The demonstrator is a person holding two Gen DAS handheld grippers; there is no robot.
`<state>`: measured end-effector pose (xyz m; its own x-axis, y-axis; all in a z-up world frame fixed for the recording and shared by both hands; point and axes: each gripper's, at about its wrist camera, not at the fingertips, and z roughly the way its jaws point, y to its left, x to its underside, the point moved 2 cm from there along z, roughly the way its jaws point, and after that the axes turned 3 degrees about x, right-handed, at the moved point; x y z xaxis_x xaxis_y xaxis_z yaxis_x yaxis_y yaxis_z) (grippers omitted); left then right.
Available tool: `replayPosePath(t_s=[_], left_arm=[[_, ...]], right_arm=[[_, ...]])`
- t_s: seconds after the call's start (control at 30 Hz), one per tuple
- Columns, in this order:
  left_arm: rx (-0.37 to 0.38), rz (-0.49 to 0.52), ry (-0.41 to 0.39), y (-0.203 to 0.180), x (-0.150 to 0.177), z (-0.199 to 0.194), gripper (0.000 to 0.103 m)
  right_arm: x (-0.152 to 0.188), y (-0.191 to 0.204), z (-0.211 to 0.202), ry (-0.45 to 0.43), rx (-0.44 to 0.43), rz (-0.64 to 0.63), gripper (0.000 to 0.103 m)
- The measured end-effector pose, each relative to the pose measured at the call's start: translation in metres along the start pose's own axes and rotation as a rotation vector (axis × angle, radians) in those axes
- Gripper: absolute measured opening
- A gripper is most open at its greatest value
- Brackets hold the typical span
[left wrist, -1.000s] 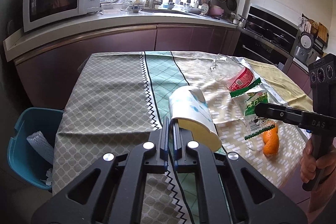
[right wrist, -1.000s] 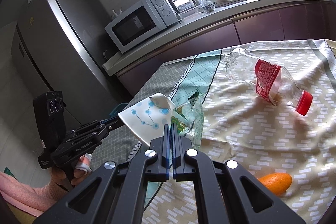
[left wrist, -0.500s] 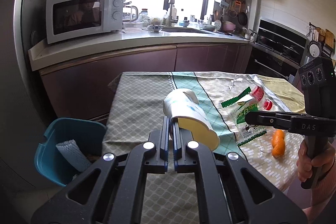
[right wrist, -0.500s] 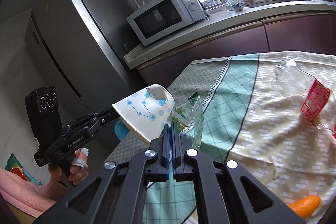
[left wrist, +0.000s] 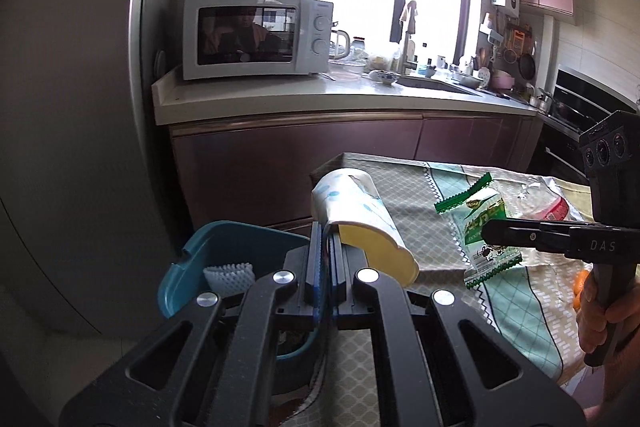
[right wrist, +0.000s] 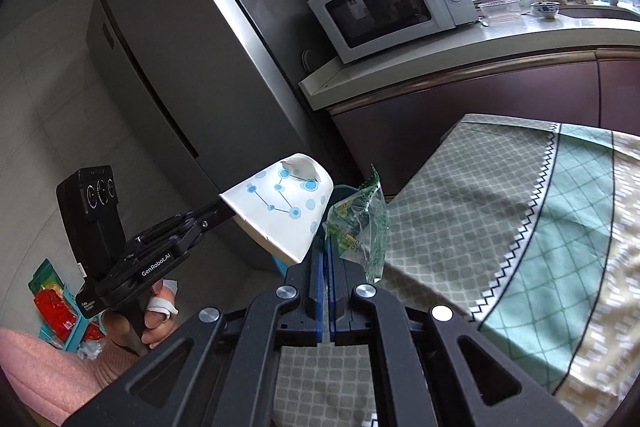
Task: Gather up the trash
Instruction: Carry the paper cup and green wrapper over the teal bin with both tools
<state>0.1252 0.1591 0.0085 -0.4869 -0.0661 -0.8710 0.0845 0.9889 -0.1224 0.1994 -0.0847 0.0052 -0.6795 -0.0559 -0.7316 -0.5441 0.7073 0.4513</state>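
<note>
A white paper cup (left wrist: 356,211) with blue dots hangs over the table's left corner, my left gripper (left wrist: 326,231) shut on its rim. The same cup (right wrist: 280,211) shows in the right wrist view, held out by the left gripper (right wrist: 228,213). My right gripper (right wrist: 324,247) is shut on a green snack wrapper (right wrist: 356,223), just right of the cup. From the left wrist view, that wrapper (left wrist: 480,223) dangles from the right gripper (left wrist: 486,233). A teal bin (left wrist: 224,239) stands on the floor left of the table, a white ribbed liner (left wrist: 228,273) inside.
The table (right wrist: 480,207) has a checked cloth. A clear bottle (left wrist: 548,207) with a red label and an orange peel (left wrist: 580,287) lie at its right. A tall grey fridge (right wrist: 180,67) and a counter with a microwave (left wrist: 256,35) stand behind the bin.
Both grippers have swung left with the cup and the wrapper, from over the table's middle to its left corner. The bin now sits close below the left gripper.
</note>
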Motion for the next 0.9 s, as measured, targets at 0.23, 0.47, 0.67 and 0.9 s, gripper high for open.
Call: replayPosePath(t_s=[0.23, 0.47, 0.67, 0.9], left_arm=[[-0.079, -0.047, 0.021, 0.045, 0.008, 0.002, 0.004], [-0.122, -0.082, 0.054, 0.075, 0.018, 0.013, 0.004], [-0.139, -0.097, 0.077, 0.086, 0.023, 0.026, 0.004], [-0.162, -0.097, 0.096, 0.09, 0.025, 0.041, 0.004]], right_arm=[[-0.013, 0.018, 0.049, 0.071, -0.059, -0.015, 0.001], [-0.019, 0.036, 0.086, 0.118, -0.07, -0.042, 0.001], [-0.019, 0.038, 0.113, 0.157, -0.063, -0.043, 0.001], [-0.019, 0.036, 0.143, 0.207, -0.051, -0.025, 0.001]])
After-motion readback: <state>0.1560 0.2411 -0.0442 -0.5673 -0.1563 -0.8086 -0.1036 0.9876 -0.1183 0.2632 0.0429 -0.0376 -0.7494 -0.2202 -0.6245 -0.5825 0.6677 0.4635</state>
